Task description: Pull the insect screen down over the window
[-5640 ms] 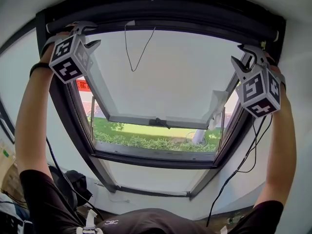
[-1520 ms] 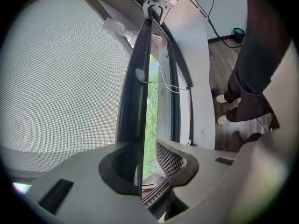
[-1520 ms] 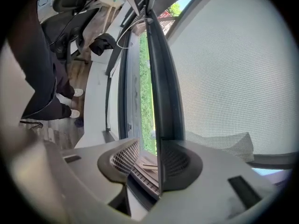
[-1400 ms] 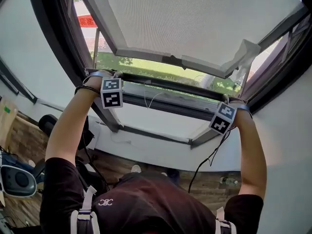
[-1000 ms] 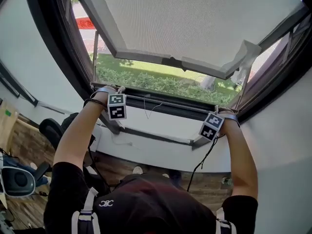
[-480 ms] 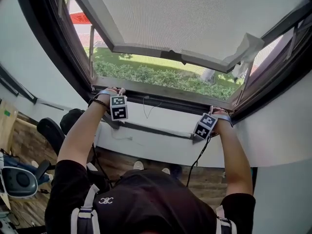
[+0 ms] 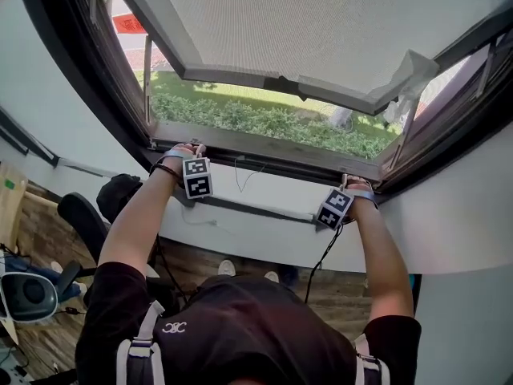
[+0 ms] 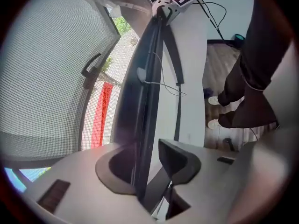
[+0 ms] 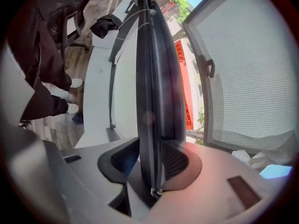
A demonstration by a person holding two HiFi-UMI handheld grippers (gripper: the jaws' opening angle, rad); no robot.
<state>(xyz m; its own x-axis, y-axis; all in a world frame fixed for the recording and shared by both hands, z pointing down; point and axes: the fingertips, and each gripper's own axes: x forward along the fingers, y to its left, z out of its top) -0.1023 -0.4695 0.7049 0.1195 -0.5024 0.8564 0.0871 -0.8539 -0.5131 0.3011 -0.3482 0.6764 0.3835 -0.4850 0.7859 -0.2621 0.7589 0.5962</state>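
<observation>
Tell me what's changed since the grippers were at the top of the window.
The bar, held in the left gripper and right gripper, came down from the top of the frame to its bottom, drawing the screen over the opening. The sash stayed open.

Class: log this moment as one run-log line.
stage: pulling screen down | left gripper: shut on pull bar | right gripper: shut on pull bar | pull bar: near lower window frame

The pull bar (image 7: 272,169) lies along the bottom edge of the window frame (image 7: 72,87), with the insect screen (image 8: 46,69) stretched above it and the open sash (image 7: 240,79) beyond. A cord (image 7: 240,179) hangs from the bar's middle. A chair (image 7: 84,215) stands below the frame's bottom-left corner.
</observation>
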